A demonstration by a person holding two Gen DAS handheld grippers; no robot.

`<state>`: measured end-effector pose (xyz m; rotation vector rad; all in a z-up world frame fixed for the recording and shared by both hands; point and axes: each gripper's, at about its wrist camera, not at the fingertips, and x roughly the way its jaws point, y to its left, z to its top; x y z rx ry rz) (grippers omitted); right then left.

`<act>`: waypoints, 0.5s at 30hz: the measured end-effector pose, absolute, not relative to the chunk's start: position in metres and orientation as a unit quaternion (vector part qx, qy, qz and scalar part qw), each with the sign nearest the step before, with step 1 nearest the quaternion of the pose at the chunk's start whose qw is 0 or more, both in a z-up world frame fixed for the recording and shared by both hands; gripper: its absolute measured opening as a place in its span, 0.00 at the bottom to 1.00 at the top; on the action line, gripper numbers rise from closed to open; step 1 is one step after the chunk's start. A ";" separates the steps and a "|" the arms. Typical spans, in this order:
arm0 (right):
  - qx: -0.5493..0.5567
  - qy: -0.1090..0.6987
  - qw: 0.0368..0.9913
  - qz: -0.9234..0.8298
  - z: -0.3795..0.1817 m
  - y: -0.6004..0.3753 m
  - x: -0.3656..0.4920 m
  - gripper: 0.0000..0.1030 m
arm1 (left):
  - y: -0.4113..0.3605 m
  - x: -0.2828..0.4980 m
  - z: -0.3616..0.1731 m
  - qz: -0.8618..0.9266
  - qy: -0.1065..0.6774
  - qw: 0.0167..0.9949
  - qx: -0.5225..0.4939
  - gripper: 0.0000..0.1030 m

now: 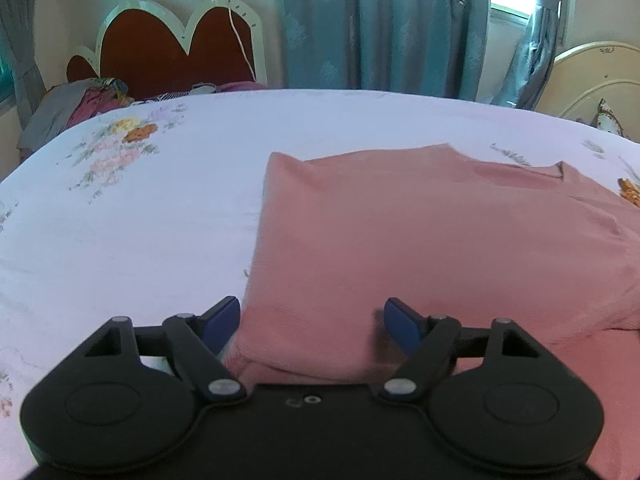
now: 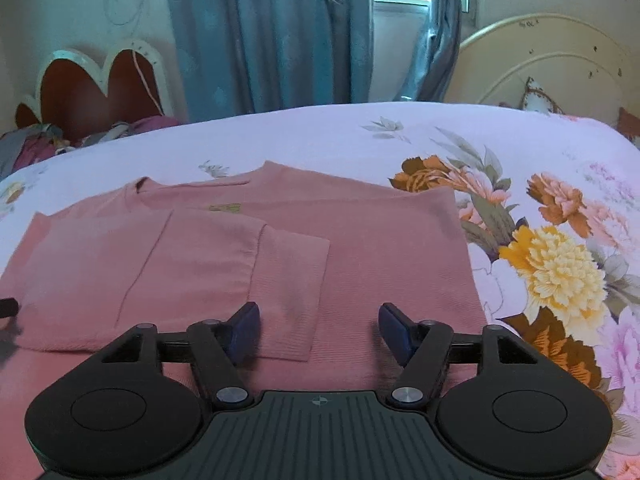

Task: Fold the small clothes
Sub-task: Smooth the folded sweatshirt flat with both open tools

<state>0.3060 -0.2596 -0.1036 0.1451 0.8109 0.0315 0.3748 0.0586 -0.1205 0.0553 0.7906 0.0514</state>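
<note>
A pink knit sweater lies flat on the bed, its collar at the far side and both sides folded in, with a sleeve laid across the body. In the left wrist view the sweater fills the right half. My left gripper is open over the sweater's near left corner, empty. My right gripper is open over the near hem by the sleeve cuff, empty. A dark tip at the left edge of the right wrist view looks like part of the left gripper.
The bed has a white floral sheet with big printed flowers on the right. A pile of clothes lies at the far left by a red headboard. Blue curtains and a cream headboard stand behind.
</note>
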 end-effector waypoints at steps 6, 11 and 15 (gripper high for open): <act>0.076 0.388 0.917 0.047 -0.089 -0.264 0.291 0.64 | 0.043 0.359 -0.108 0.017 0.381 0.924 0.026 0.77; 0.069 0.391 0.914 0.083 -0.085 -0.265 0.271 0.64 | 0.029 0.341 -0.099 0.016 0.381 0.924 0.024 0.77; 0.072 0.395 0.910 0.099 -0.085 -0.268 0.253 0.64 | 0.018 0.321 -0.093 0.010 0.378 0.925 0.030 0.77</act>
